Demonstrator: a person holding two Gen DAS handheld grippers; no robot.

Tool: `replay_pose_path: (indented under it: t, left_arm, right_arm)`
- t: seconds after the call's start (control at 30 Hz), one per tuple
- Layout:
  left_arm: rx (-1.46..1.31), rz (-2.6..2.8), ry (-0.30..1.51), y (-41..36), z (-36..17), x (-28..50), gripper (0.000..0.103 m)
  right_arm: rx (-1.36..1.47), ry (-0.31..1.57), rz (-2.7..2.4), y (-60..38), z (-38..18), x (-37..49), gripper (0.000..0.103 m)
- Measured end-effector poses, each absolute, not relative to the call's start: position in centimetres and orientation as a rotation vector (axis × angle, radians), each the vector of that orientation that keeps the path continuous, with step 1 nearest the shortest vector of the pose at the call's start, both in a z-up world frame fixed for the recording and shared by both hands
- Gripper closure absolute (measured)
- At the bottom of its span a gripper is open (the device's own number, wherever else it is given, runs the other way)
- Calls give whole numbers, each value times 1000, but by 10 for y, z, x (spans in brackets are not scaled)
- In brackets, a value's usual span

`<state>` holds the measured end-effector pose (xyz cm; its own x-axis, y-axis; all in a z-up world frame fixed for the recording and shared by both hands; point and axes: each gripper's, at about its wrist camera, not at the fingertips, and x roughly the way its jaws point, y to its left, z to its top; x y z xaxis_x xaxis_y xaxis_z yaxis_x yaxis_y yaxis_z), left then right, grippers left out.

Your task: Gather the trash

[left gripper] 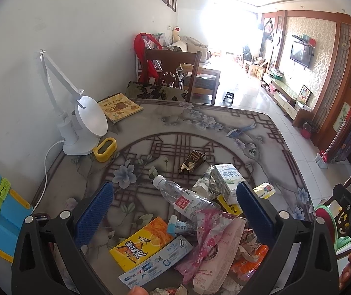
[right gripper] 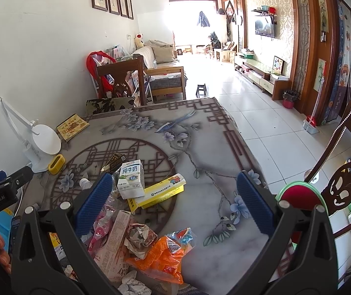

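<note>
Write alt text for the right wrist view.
The open right gripper hovers over a patterned table strewn with trash: a white milk carton resting on a yellow box, an orange wrapper and crumpled paper. A tiled living room lies beyond.

Trash pile (right gripper: pixel 136 233) crowds the table's (right gripper: pixel 200 127) near left; the lamp (left gripper: pixel 82 125) and yellow holder (left gripper: pixel 105 149) block the wall side; far and right cloth looks bare, seemingly passable.
</note>
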<state>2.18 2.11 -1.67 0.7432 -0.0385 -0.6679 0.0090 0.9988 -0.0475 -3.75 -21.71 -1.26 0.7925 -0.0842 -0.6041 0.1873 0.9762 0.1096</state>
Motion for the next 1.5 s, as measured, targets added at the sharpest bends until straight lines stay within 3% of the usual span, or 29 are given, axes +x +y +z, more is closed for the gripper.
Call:
replay_pose_path:
  t: [0.37, 0.73, 0.87, 1.03, 1.1, 1.27, 1.5]
  left_arm:
    - [-62, 9, 736, 38, -24, 15, 8]
    - [-126, 24, 854, 71, -63, -4, 8]
    - [-154, 14, 906, 81, -83, -22, 12]
    - [-159, 4, 970, 87, -104, -41, 22]
    - [-149, -5, 992, 87, -110, -45, 23]
    - [-70, -84, 1037, 86, -126, -37, 29]
    - [21, -138, 1103, 108, -160, 25, 37]
  right_arm:
    - [168, 680, -111, -217, -20, -39, 3]
    - [134, 911, 233, -197, -88, -17, 6]
    - [90, 991, 330, -188, -113, 6, 33]
    - [33, 1137, 424, -176, -150, 25, 49]
    - [23, 1175, 446, -173, -162, 28, 73]
    - [86, 1163, 473, -174, -164, 26, 83]
    - [164, 1060, 378, -185, -127, 15, 83]
